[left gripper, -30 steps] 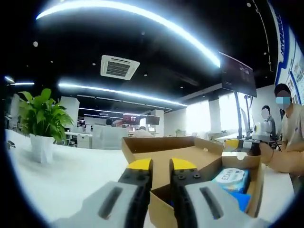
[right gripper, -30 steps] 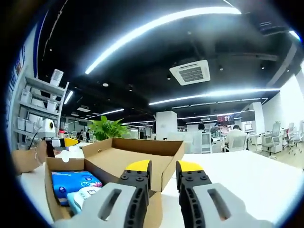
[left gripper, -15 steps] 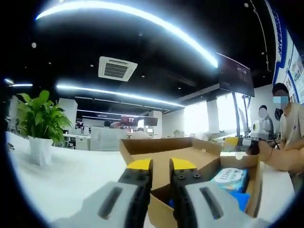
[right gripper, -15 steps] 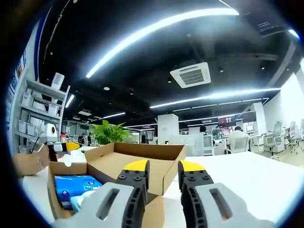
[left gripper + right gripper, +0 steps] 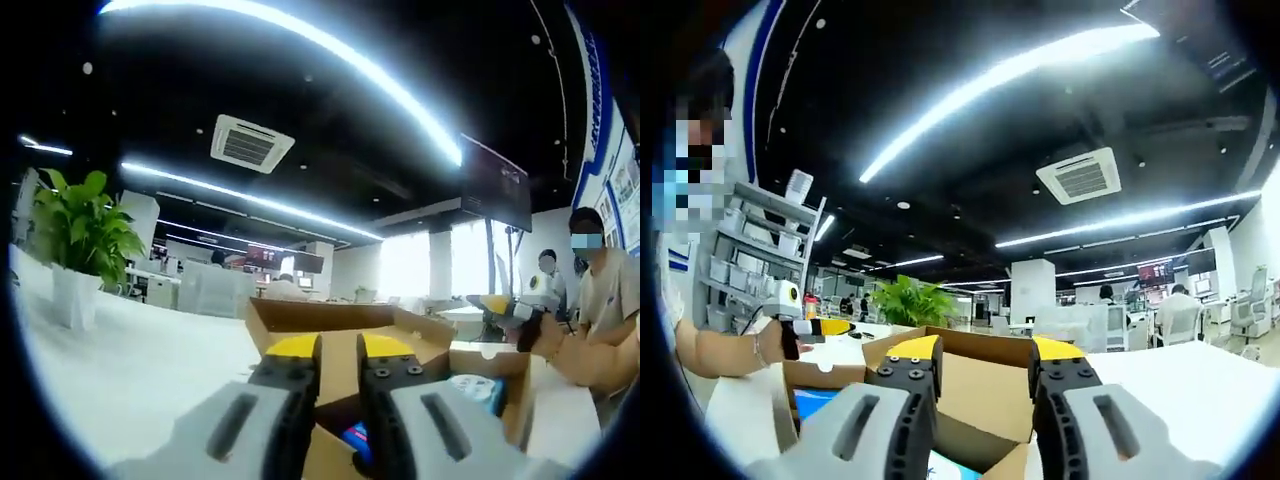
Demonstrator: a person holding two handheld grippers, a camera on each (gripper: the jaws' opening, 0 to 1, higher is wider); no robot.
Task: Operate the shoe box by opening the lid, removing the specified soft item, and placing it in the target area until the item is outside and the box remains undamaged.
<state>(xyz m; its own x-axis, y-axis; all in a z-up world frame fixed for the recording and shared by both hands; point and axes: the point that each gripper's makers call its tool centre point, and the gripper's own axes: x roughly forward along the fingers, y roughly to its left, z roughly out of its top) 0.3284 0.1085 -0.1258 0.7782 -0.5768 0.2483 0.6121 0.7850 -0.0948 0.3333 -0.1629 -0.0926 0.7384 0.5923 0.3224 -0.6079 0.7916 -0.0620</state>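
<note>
At the bottom of the left gripper view, the left gripper (image 5: 338, 352) is pointing forward with its yellow-tipped jaws drawn nearly together around nothing, only a thin gap showing. Just beyond the tips, the cardboard shoe box (image 5: 485, 365) is sitting open on the white desk (image 5: 130, 340), its lid (image 5: 325, 316) folded back and standing behind the opening. Inside, a blue and white soft pack (image 5: 470, 388) is lying near the box's right side, untouched. Farther right, a person's hand (image 5: 555, 340) is holding another yellow-tipped tool beside the box. A potted plant (image 5: 75, 240) is standing well off to the left.

At the bottom of the right gripper view, the right gripper (image 5: 980, 362) is hovering with its jaws spread apart and empty, just in front of the same shoe box (image 5: 975, 385). A strip of the blue pack (image 5: 815, 400) is peeking from the box's left part. Beyond it, a leafy plant (image 5: 915, 300) and office furniture are receding into the distance.

The lid appears already opened, so the removal step seems to be in hand. The next move likely calls for lowering one gripper into the box, closing gently on the pack, and lifting it clear without snagging the cardboard walls.
</note>
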